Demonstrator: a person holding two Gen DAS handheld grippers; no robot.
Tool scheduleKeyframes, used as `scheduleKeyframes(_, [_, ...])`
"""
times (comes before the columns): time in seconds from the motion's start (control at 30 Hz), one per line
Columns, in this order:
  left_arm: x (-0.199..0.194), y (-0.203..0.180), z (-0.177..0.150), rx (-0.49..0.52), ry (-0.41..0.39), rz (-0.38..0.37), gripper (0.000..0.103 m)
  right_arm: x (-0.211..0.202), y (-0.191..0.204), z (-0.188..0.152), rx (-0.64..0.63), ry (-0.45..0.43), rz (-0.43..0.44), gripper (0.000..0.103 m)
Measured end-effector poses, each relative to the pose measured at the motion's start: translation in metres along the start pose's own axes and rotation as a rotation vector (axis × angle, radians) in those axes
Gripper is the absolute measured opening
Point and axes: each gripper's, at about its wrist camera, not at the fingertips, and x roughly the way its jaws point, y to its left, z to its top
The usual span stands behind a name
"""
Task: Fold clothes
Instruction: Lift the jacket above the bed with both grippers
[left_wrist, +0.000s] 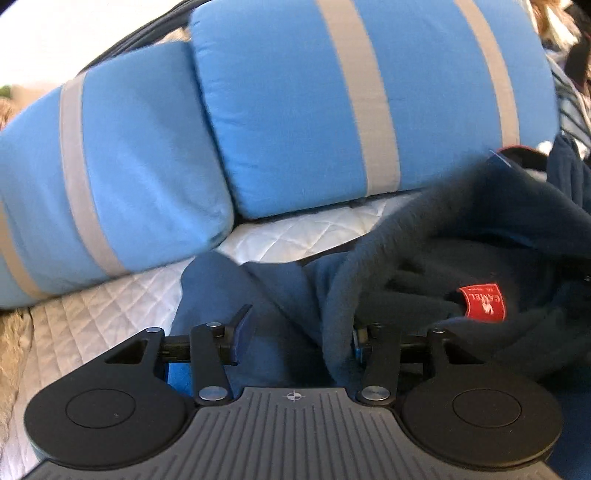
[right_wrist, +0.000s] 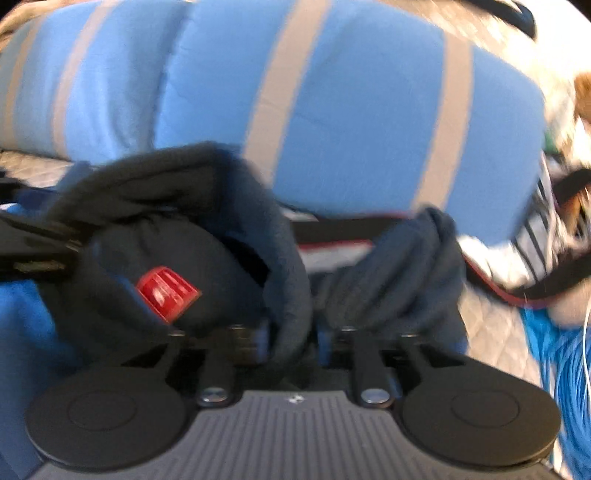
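Fleece, navy, red neck label facing up, lies bunched on the quilted white bed cover just in front of two blue pillows with grey stripes.

Left gripper: jaws part-spread. Left finger stands clear over blue cloth; the collar edge drapes over the right finger. Pads don't look pressed on it, so I'd call this not gripping.

Right gripper: jaws part-spread too, a thick collar roll sitting between them. Frame is blurred, can't tell if the pads bite.

Step, as I read it: taking the collar at both sides to spread the garment flat. Doing it well means pinching one layer of the hem on each side, not the whole roll, label centred between the grippers, then pulling apart evenly.

Room: pillows block the far side, nothing to gain there. Left has bare quilt. Right is tight, with striped fabric and a dark strap near.
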Motion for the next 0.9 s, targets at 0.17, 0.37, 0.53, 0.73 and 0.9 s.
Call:
scheduleKeyframes(0.17, [-0.005, 0.016, -0.017, 0.024, -0.016, -0.086, 0.048, -0.006, -0.03, -0.019, 0.135, 0.02, -0.005, 0.039])
scheduleKeyframes(0.37, [-0.006, 0.013, -0.029, 0.092, -0.049, -0.113, 0.041, -0.009, -0.035, -0.032, 0.185, -0.01, 0.014, 0.045])
scheduleKeyframes(0.53, [-0.014, -0.003, -0.034, 0.188, -0.088, -0.128, 0.008, -0.012, -0.015, -0.03, 0.02, -0.05, 0.038, 0.01])
scheduleKeyframes(0.73, [-0.043, -0.002, -0.022, 0.175, -0.188, -0.067, 0.007, -0.032, -0.001, -0.03, -0.138, -0.156, 0.001, 0.008])
scheduleKeyframes(0.9, [-0.082, -0.004, -0.003, 0.227, -0.301, -0.002, 0.007, -0.056, -0.01, -0.014, -0.166, -0.257, -0.039, 0.008])
